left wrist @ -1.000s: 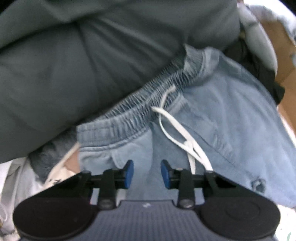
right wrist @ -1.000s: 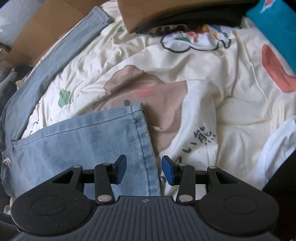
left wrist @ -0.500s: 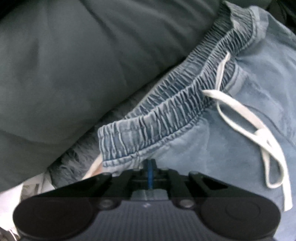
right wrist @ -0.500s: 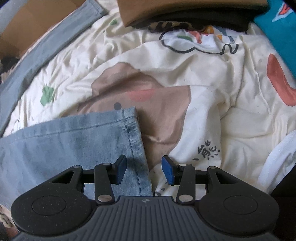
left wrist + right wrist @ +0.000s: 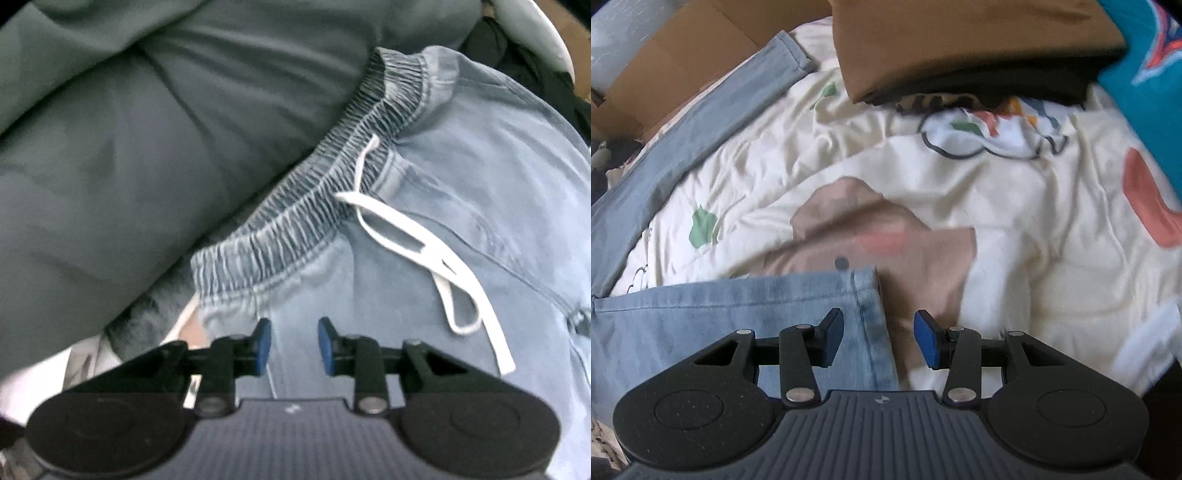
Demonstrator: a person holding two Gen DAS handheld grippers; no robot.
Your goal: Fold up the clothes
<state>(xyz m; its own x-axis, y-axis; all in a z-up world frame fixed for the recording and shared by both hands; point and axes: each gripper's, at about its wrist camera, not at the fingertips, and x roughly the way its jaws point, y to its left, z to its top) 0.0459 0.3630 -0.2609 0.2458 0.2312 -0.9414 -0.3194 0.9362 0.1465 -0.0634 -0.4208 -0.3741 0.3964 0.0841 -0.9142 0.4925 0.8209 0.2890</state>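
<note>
Left gripper sits with its blue pads parted and nothing between them, poised over the light denim trousers just below the elastic waistband; the white drawstring trails off to the right. Right gripper is spread wide, straddling the trouser leg's hem, the leg running off left over a cream printed sheet.

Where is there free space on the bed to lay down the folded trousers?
The most open patch is the cream bedsheet, between the trouser leg hem and the brown folded clothes. Crowded: the far edge with the stack and the teal garment, and by the grey-green fabric.
</note>
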